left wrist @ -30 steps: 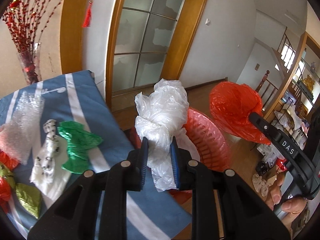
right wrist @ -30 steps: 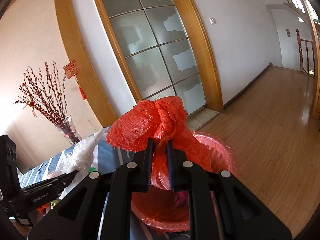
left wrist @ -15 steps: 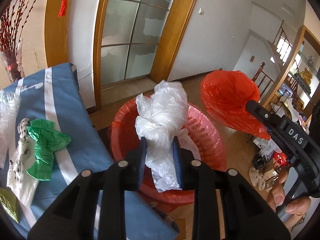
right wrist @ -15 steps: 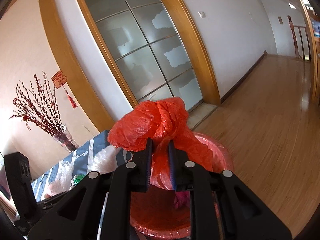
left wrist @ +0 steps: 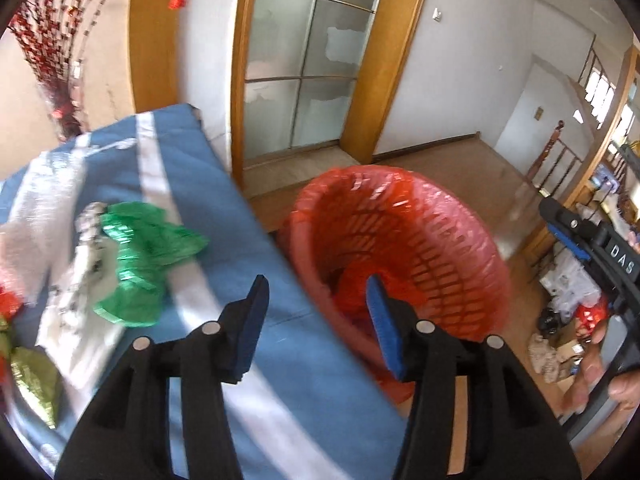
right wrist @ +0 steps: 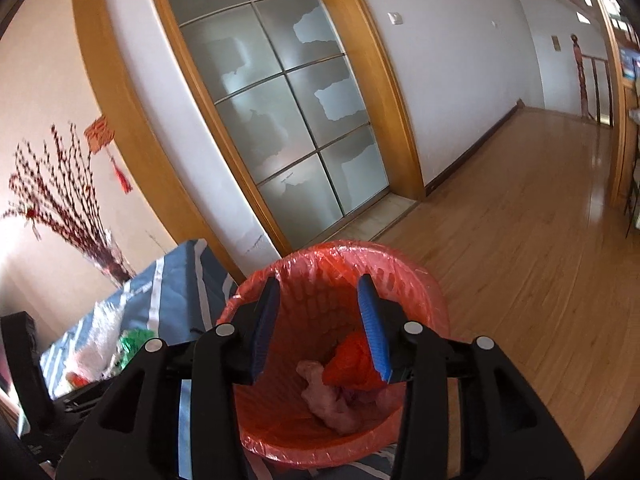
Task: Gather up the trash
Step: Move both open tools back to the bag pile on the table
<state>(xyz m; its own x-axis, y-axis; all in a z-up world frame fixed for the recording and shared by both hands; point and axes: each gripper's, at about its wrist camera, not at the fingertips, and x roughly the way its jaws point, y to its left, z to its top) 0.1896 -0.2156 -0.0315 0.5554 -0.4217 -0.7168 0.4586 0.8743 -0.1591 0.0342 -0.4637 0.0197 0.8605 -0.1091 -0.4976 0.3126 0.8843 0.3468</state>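
trash: red bag (right wrist: 352, 364) and pale bag (right wrist: 328, 396) now lie down in the red bin (right wrist: 400, 264) | left gripper (left wrist: 316, 320) and right gripper (right wrist: 320, 320): I am opening both, nothing between them | change: both bags dropped | next: green wad (left wrist: 140, 256) waits on the blue counter (left wrist: 304, 360)

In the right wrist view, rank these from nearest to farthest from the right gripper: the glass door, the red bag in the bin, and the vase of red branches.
1. Red bag: just below the right gripper, inside the red bin.
2. Vase of red branches: far left, beyond the blue cloth.
3. Glass door: behind the bin, centre; too close to the vase to rank firmly.
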